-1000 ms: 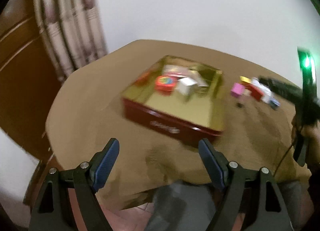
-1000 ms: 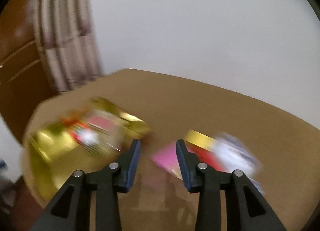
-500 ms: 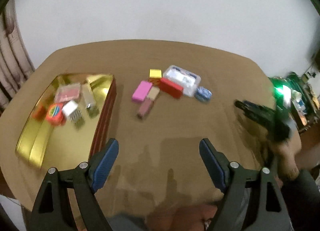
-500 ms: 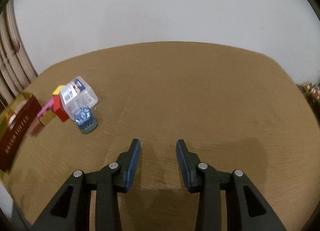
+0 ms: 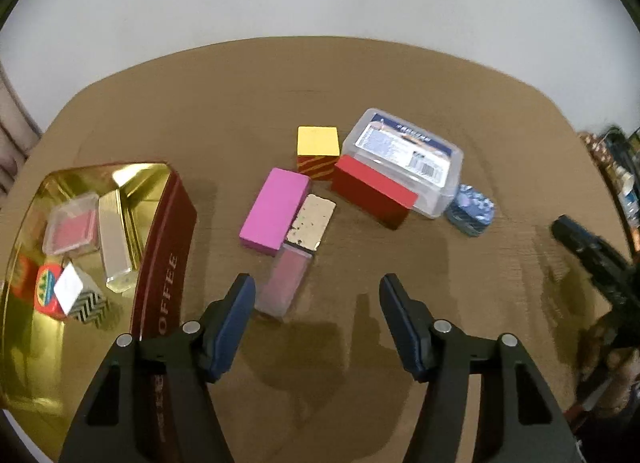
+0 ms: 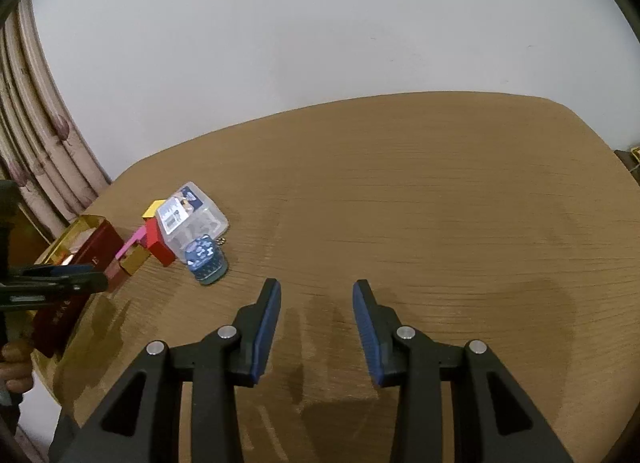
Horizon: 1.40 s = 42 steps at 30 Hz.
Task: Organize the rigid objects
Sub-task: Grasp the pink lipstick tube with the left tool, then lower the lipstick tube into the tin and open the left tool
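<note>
At the left of the table (image 5: 248, 103) stands the gold tin (image 5: 168, 199), with a few small boxes in it, and the left gripper (image 5: 316, 295) tilts steeply down just right of it, its jaws apart, just been closing with nothing between them, the clear pink case (image 5: 285, 281) lying just ahead of its left finger. Beyond lie the pink box (image 5: 276, 209), gold block (image 5: 318, 141), red box (image 5: 370, 189), clear tub (image 5: 404, 155) and blue pouch (image 5: 471, 209), bunched together. Further right the right gripper (image 6: 316, 303) slants down over bare wood, well apart from the cluster, its jaws narrowly parted and empty.
</note>
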Each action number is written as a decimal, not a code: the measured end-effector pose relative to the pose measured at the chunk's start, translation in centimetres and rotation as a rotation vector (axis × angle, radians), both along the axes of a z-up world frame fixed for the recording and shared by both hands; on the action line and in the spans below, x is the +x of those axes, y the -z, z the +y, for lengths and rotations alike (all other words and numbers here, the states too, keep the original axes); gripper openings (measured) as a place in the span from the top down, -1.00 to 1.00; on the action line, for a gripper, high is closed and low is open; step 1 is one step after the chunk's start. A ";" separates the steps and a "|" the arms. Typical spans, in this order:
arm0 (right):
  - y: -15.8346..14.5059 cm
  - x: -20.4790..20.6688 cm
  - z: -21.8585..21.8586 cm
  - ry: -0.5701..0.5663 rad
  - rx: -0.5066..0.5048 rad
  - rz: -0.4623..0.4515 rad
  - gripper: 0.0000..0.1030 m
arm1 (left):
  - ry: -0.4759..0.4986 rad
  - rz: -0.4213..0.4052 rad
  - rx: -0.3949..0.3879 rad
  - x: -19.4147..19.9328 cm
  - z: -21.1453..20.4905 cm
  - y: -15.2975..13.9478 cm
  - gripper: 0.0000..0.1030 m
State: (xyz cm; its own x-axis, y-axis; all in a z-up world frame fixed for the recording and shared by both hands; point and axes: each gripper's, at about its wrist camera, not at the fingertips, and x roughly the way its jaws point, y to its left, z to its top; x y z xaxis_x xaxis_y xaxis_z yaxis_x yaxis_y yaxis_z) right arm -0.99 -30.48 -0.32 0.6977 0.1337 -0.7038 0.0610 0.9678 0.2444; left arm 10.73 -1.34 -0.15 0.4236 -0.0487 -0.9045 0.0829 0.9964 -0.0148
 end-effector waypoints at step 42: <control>0.5 0.3 -0.1 -0.012 0.050 0.025 0.26 | -0.202 -0.020 -0.007 -5.0 9.3 -8.5 0.67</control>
